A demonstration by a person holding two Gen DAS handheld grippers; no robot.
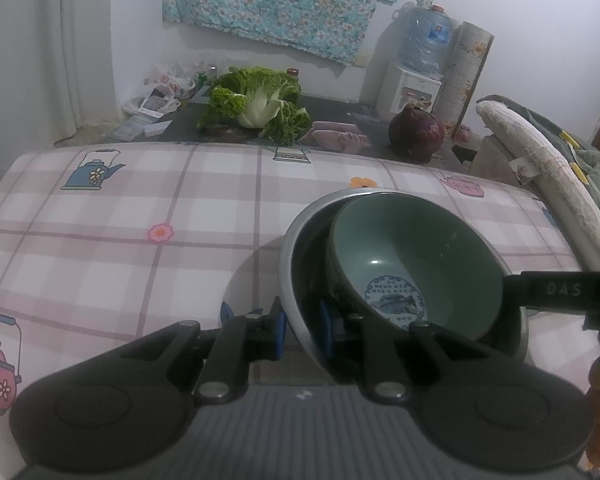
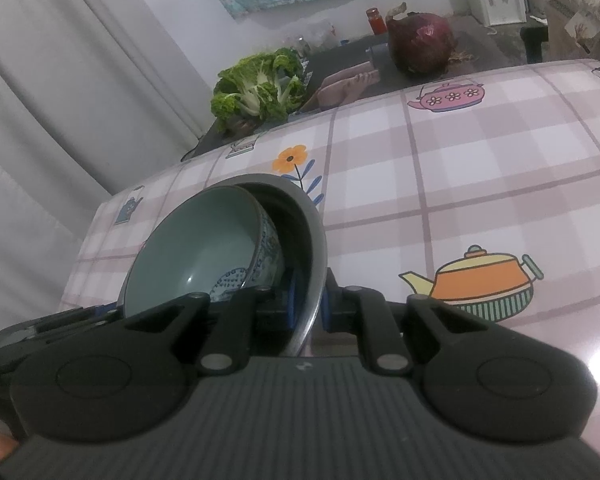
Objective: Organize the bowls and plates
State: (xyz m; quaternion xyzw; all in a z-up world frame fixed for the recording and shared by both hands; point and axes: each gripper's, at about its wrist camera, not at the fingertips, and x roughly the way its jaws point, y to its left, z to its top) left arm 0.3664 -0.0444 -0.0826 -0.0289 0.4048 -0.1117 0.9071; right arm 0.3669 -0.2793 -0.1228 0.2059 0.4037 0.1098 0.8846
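Observation:
A green ceramic bowl [image 1: 412,264] with a blue fish print inside leans tilted within a larger grey metal bowl [image 1: 290,264]. Both rest on the checked tablecloth [image 1: 140,216]. My left gripper [image 1: 303,330] is shut on the near rim of the metal bowl, one blue pad on each side of the wall. In the right wrist view the same green bowl [image 2: 204,240] sits inside the metal bowl [image 2: 314,236], and my right gripper [image 2: 307,308] is shut on that rim from the opposite side. The right gripper's black finger [image 1: 552,290] shows at the left wrist view's right edge.
Behind the table, a dark low surface holds a leafy cabbage [image 1: 256,102] and a red cabbage [image 1: 416,130]. A water dispenser [image 1: 414,76] stands by the wall, a padded chair back [image 1: 540,168] to the right, a curtain [image 2: 60,80] on the left.

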